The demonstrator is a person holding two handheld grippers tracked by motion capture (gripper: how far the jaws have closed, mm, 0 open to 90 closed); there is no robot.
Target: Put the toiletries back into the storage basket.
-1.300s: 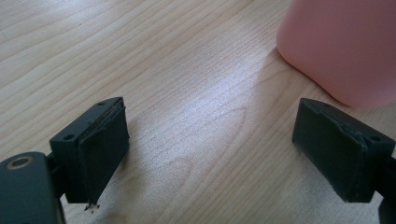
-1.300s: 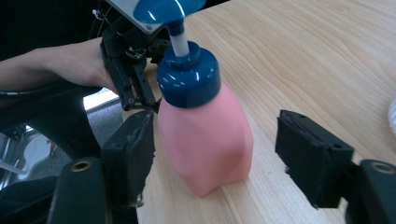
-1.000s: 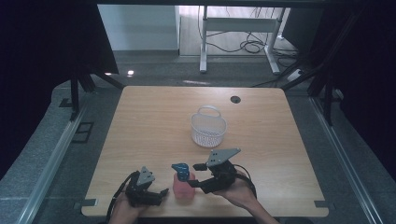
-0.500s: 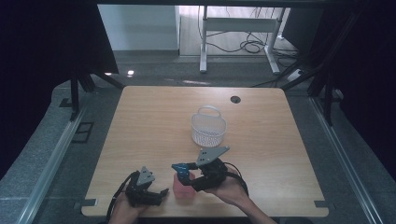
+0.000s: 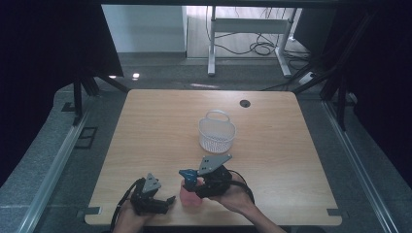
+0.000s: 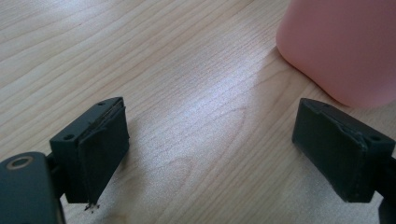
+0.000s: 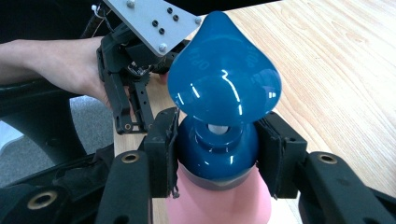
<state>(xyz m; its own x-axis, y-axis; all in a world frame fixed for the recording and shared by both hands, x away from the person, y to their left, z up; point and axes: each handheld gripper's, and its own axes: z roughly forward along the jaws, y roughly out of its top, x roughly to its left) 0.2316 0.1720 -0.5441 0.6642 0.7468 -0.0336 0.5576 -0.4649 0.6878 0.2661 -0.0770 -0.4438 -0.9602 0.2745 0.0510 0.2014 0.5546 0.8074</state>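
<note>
The pink plastic pump bottle with a glossy blue dispenser head [image 7: 219, 140] stands near the wooden table's [image 5: 145, 126] front edge. The right gripper [image 7: 217, 151] has just been closing and now pinches its rigid blue collar (a sensible hold, since the smooth body looks slippery and top-heavy). The left gripper [image 6: 224, 154], jaws spread, rests empty beside it.

Embossed "OPEN" lettering on the blue pump head [image 7: 223, 70], partly legible.

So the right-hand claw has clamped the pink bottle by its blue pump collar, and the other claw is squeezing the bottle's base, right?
Not quite: the left gripper is open beside the pink bottle, not squeezing it, as the left gripper view shows. The right gripper does clamp the blue pump collar.
</note>
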